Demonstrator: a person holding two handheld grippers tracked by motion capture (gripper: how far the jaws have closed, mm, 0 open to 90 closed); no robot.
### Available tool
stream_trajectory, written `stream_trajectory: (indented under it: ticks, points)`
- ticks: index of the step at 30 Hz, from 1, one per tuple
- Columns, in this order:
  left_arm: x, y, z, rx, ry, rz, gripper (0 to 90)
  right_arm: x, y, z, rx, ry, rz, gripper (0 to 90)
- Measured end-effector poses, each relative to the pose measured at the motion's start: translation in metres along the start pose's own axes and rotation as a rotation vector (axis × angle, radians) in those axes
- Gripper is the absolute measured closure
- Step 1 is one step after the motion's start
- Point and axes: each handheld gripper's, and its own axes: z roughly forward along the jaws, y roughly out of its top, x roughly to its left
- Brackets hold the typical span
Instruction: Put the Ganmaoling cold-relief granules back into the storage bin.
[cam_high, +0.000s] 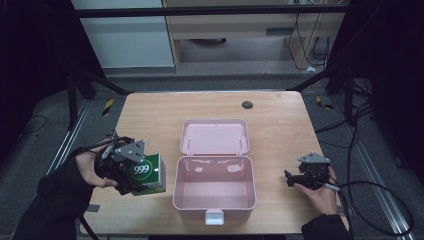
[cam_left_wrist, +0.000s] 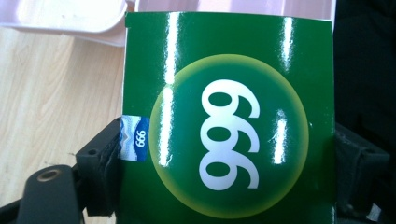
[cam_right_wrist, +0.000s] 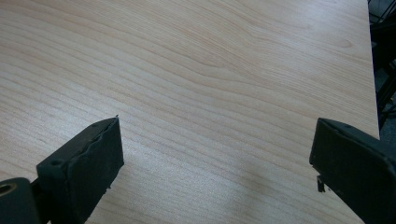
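Observation:
A green box (cam_high: 148, 173) marked "999" in a yellow-rimmed circle is held above the table at the left, with my left gripper (cam_high: 131, 172) shut on it. In the left gripper view the green box (cam_left_wrist: 229, 121) sits between both black jaws, which press on its two sides. A pink case (cam_high: 215, 200) lies open in the middle of the table, its lid (cam_high: 215, 136) folded back flat and its tub bare. My right gripper (cam_high: 290, 177) rests at the right of the case, open, with bare wood between its jaws (cam_right_wrist: 215, 154).
The wooden table (cam_high: 280, 125) has a small dark round spot (cam_high: 247, 104) near its far edge. The case's white latch (cam_high: 214, 217) juts toward the front edge. Cables (cam_high: 372, 195) trail off the table's right side. Dark frame bars stand around the table.

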Motion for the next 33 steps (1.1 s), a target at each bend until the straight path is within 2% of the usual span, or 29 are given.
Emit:
stream_trajectory:
  ticks: [14,23,33]
  points:
    - [0.001,0.024,-0.007,-0.012,-0.006,0.035,14.7,0.000,0.000,0.000,0.001,-0.002,0.000,3.1]
    - [0.001,0.045,-0.003,-0.018,-0.018,0.063,14.7,0.000,0.000,0.000,0.001,-0.002,-0.001,3.1]
    - [0.002,0.060,0.006,-0.022,-0.032,0.085,14.7,0.000,0.000,0.000,0.004,-0.001,-0.002,3.1]
